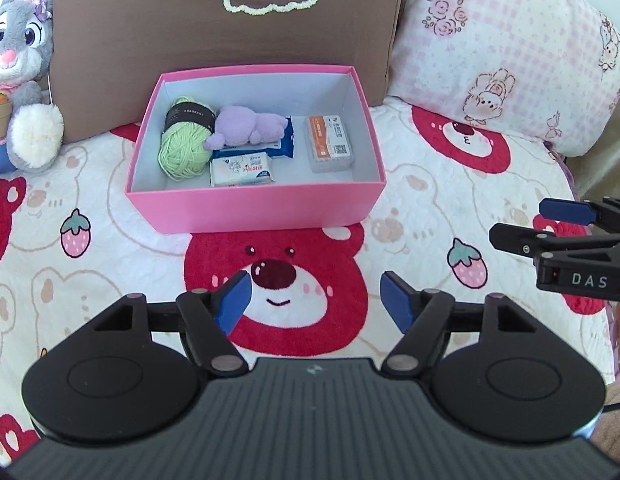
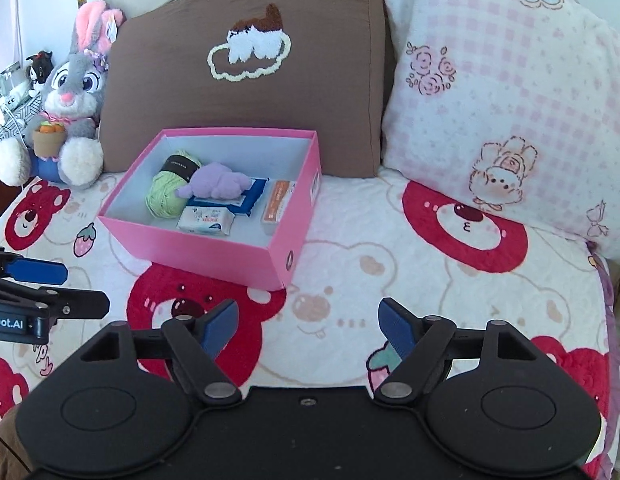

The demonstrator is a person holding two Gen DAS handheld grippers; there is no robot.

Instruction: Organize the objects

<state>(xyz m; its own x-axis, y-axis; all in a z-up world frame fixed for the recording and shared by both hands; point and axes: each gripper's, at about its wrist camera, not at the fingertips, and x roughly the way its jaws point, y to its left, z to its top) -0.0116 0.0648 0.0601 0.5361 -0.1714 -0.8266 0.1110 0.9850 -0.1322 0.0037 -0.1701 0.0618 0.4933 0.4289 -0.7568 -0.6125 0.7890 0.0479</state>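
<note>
Both grippers, left gripper (image 1: pixel 315 300) and right gripper (image 2: pixel 309 326), hover over the bed (image 1: pixel 110 280) with jaws released, empty. Yarn (image 1: pixel 182 148), soft toy (image 1: pixel 246 126), tissue packs (image 1: pixel 242 170) and case (image 1: pixel 330 144) lie inside the pink box (image 1: pixel 254 208). Sorting looks finished; next, probably just withdraw.

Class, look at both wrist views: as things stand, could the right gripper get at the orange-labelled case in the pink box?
Probably yes. The orange-labelled case lies alone at the pink box's right side, uncovered, and the box has no lid. The right gripper is open and empty, with only bedspread between.
</note>
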